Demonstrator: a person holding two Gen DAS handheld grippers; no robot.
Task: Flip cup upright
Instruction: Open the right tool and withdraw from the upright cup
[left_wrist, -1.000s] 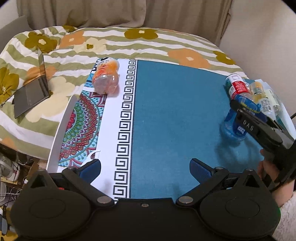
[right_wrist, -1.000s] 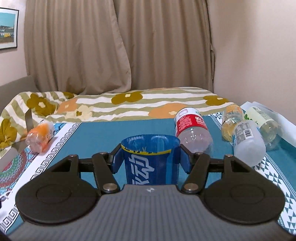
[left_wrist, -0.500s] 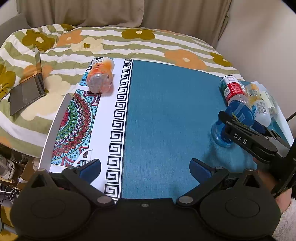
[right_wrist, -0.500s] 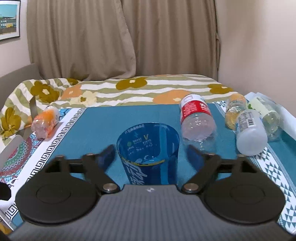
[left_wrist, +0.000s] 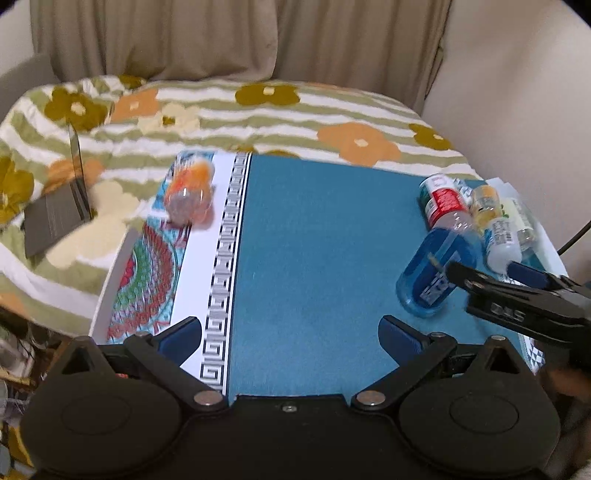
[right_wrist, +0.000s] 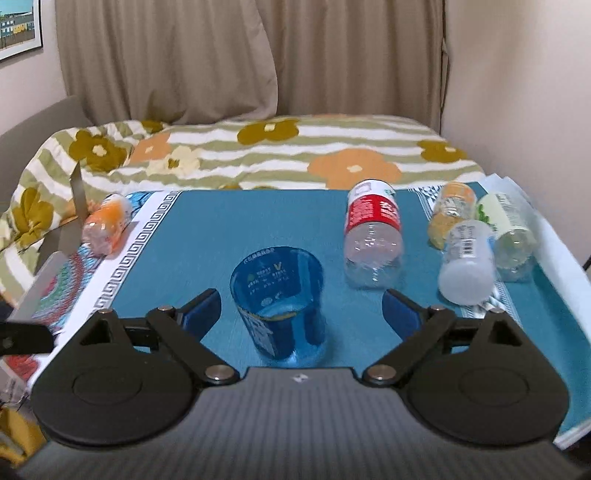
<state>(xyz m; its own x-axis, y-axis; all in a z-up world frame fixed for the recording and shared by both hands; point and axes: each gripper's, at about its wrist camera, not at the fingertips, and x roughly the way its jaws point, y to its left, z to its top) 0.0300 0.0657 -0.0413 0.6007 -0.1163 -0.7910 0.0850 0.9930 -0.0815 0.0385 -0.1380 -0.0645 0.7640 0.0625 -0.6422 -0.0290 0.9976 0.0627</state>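
One translucent blue plastic cup (right_wrist: 279, 303) with printed white lettering stands upright on the teal mat (right_wrist: 229, 229) that covers the table, its open mouth up; it sits between the two blue-padded fingers of the right gripper (right_wrist: 301, 308), whose jaws are spread wide and touch neither side of it; in the left wrist view the same cup (left_wrist: 437, 271) shows at the right, partly behind the black body of the right gripper (left_wrist: 491, 275). The left gripper (left_wrist: 290, 334) hovers over bare teal mat, its jaws wide and holding nothing. Five plastic bottles lie on their sides; one with an orange label (right_wrist: 105, 229) rests on the patterned white border at the left, well apart from the cup; a clear one with a red label (right_wrist: 373, 232) lies just beyond the cup to its right; three more, a yellowish one (right_wrist: 450, 210), a frosted white one (right_wrist: 467, 266) and a pale green-labelled one (right_wrist: 509, 232), crowd together at the right edge. A floral striped bedspread (right_wrist: 258, 147) spreads behind the table; beige curtains (right_wrist: 221, 55) hang beyond it; one open grey laptop (left_wrist: 59, 206) rests on the bedspread.
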